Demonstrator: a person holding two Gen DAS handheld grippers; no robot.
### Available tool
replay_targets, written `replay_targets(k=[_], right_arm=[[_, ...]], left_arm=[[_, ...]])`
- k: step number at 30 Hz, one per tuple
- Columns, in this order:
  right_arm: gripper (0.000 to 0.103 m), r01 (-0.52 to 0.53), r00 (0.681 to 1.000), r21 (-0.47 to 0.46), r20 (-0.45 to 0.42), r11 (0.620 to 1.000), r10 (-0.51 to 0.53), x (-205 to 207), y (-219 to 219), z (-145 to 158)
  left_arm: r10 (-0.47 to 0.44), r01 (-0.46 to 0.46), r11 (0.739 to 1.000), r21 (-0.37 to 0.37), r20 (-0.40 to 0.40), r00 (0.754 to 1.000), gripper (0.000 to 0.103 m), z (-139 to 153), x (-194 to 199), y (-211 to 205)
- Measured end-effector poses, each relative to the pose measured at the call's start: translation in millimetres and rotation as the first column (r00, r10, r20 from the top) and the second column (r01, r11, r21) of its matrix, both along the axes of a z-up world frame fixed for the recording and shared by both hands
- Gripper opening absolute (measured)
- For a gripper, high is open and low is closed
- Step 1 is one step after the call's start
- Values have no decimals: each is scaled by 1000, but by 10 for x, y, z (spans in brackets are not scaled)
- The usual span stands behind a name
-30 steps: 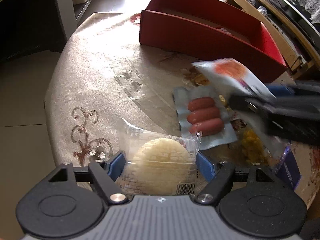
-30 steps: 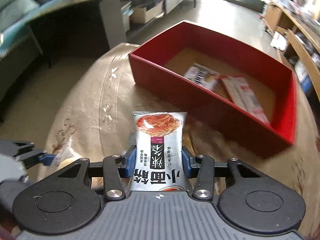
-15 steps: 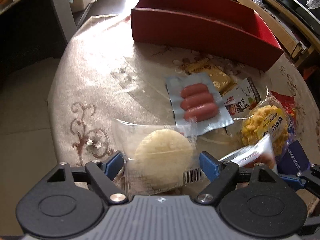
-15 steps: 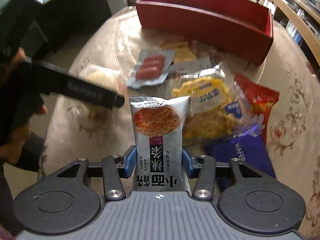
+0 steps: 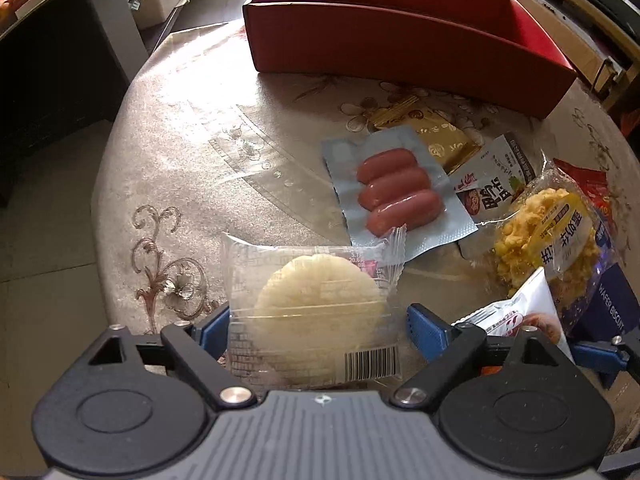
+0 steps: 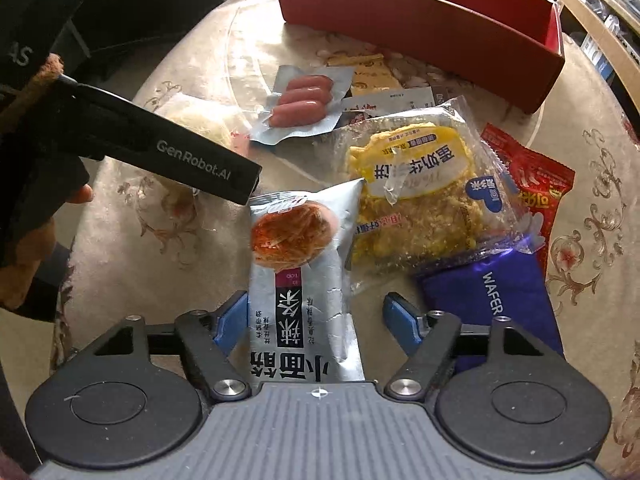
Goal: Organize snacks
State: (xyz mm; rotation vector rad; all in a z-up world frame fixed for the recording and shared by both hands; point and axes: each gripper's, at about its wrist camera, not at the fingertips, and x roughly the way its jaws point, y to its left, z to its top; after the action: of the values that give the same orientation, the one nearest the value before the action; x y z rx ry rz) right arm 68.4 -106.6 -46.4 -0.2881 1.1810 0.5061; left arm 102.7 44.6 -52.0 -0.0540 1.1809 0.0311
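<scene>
Both tongs are letting go: the left tongs (image 5: 318, 330) widen around the round cake packet (image 5: 316, 312), the right tongs (image 6: 316, 316) spread off the noodle packet (image 6: 298, 280), both on the desk (image 5: 192, 128) (red box (image 5: 400, 40) well apart), seemingly to regroup the pile.

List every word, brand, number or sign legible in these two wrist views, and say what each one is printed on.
"GenRobot.AI": side of the left gripper.
"WAFER": blue packet; the left view adds "WAFER BISCUIT".
"小面筋": silver noodle-snack packet between the right gripper's opening jaws.
"AS": dark sleeve, cut off.
Barcode digits on the round cake wrapper, and small print on the yellow, red and other packets: unreadable.
</scene>
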Motion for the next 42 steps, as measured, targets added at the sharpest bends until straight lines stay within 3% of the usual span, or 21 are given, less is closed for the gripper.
replay_targets(k=[4,6,10,14,17,20,24,30,36,41,42], right_arm=[[54,10,1000,7,11,1000,-10,-30,-42,53],[52,18,1000,13,10,1000,-18,-53,-53,74],[50,37,999,34,22,999,-37,-155,-100,130],[49,89,996,62,5,994,-89,-276,-233,145],[49,110,994,57,-5,992,-110,-346,-262,97],[54,102,995,40,12,994,-102,-392,-234,56],[69,93,996,68,4,993,-93,-401,-218,39],[78,58,998,52,30,997,-60,-468,-143,11],[101,53,998,-5,44,999,-52,-508,-132,-79],[103,103,995,73,-10,992,-102,-415,-255,-60],[99,112,994,67,-4,991,-112,-417,-256,-49]], left_arm=[[-9,9,1000,7,7,1000,80,49,-50,-3],[-21,21,1000,-4,17,1000,74,102,-100,-16],[-36,36,998,-54,-1,999,72,110,-258,4],[-67,67,996,-59,-3,998,73,105,-394,-32],[-61,60,997,-58,-13,998,80,82,-412,-66],[-61,60,998,-33,-14,998,84,54,-414,-121],[-81,81,996,31,-16,997,90,0,-429,-204],[-55,55,998,26,-19,998,91,7,-442,-169],[-57,58,998,19,-19,998,91,7,-437,-159],[-67,68,998,19,-18,998,92,10,-434,-165],[-69,70,997,17,-18,997,92,10,-435,-161]])
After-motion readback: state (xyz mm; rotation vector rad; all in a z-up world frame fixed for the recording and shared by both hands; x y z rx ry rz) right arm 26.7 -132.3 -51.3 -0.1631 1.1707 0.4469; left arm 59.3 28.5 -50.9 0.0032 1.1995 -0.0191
